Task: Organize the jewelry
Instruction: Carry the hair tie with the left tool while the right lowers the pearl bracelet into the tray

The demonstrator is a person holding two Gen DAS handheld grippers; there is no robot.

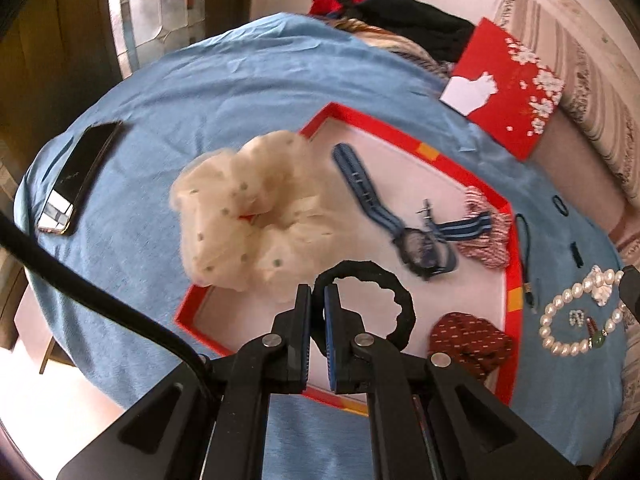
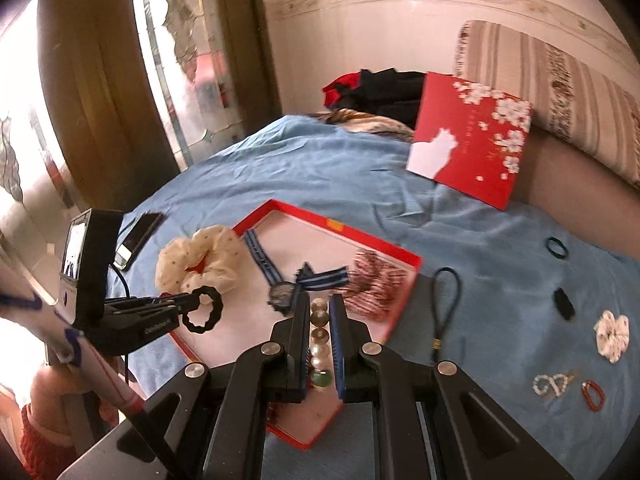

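On the blue bedspread [image 1: 168, 92], at the far left, a glossy black phone [image 1: 76, 180] is laid flat. Beside it, a puffy cream scrunchie [image 1: 248, 212] of dotted gauze is draped over the corner of a shallow red-rimmed box [image 1: 404, 128] with a smooth white floor. Over the near part of that box the left tool [image 1: 318, 300] is seen clamped on a crinkled black hair ring [image 1: 400, 304], which hangs to the right of its pads. Inside the box are found a watch [image 1: 420, 248] on a striped blue woven strap, a red-and-white striped scrunchie [image 1: 488, 240] and a dark red patterned one [image 1: 468, 340]. In the right wrist view the right tool [image 2: 320, 328] is closed on a string of round pearls [image 2: 320, 340] with a green bead, held over the box. Farther right on the bedspread, a thin black cord loop [image 2: 444, 296], a white fabric flower [image 2: 612, 336] and a small pearl clip [image 2: 552, 384] are spread out. A flat red lid [image 2: 472, 140] printed with white blossoms and a cat shape is propped at the back.
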